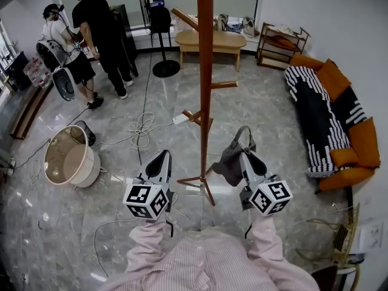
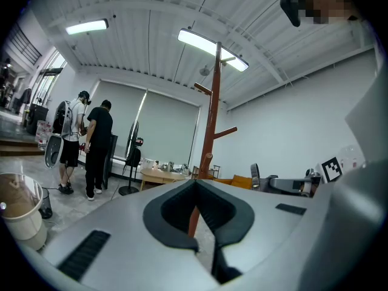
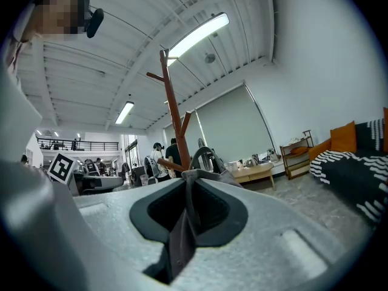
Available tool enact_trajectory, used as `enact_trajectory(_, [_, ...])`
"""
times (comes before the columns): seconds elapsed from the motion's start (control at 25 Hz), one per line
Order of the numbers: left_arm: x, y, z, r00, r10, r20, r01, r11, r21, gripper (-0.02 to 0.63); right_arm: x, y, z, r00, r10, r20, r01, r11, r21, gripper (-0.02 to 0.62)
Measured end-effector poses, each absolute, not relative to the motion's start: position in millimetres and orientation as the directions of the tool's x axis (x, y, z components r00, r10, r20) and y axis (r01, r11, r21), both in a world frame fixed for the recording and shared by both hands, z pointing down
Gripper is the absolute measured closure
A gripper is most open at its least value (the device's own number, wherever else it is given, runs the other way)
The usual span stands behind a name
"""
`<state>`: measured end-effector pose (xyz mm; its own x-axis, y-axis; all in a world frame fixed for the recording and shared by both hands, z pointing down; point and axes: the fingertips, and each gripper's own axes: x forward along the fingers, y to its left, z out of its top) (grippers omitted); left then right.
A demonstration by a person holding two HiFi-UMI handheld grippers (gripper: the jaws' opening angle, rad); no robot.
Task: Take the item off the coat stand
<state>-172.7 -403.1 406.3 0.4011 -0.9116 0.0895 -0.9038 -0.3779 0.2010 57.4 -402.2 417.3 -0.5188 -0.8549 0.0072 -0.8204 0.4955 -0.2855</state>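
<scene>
Room evenly bright for you, lit from overhead. A strip light (image 2: 212, 44) at 12 o'clock in your left gripper view blows out white, and so does the tube (image 3: 197, 35) in your right gripper view. The polished floor (image 1: 273, 120) carries a pale sheen with soft shadows. Strong fisheye bending, with black corners in both gripper views. The coat stand (image 2: 212, 120) reads sharp there, while the nearest foreground is blurred. Your head view is crisp.

Red-brown wooden coat stand (image 1: 205, 71) rose straight ahead, short pegs (image 1: 223, 85) jutted sideways, grey tiled floor (image 1: 260, 114) lay open rightward
</scene>
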Motion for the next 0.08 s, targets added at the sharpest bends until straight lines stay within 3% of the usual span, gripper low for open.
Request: enact_trajectory(0.08, [-171.3, -402.8, 407.4, 0.401, -0.911, 0.092, -0.904, -0.377, 0.203, 0.604, 58.5, -401.6, 417.3, -0.520, -0.854, 0.006, -0.820, 0.497, -0.284, 0.551])
